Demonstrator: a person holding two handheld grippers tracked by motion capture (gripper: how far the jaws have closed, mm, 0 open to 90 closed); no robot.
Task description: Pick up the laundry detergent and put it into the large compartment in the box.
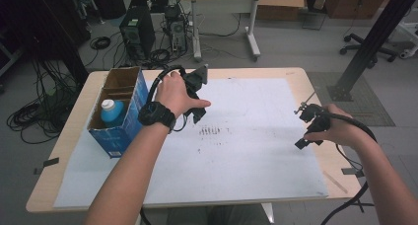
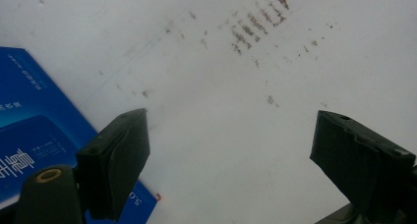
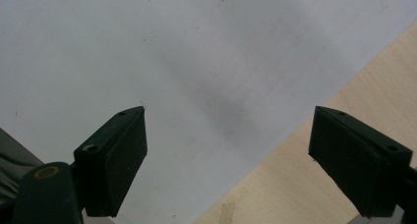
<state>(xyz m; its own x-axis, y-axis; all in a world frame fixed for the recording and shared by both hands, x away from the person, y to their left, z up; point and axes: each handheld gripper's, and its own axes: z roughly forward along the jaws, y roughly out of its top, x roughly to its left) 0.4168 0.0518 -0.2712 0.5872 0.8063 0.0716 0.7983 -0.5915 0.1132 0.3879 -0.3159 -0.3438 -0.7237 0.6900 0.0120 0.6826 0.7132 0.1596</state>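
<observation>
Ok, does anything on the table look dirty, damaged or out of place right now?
Only the white sheet looks off: a cluster of dark smudges marks its middle, also seen in the left gripper view. The blue box stands upright with a bottle inside. Both the left gripper and right gripper are open and hold nothing.

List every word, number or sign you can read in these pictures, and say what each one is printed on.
"S.O": white characters, seen upside down, near the corner of the blue box in the left gripper view; a doubtful reading.
Other white print on that box, including large characters and small lines: too blurred and tilted to read.
Blue-capped bottle inside the box: no readable label.
White sheet: dark smudges, no writing.
</observation>
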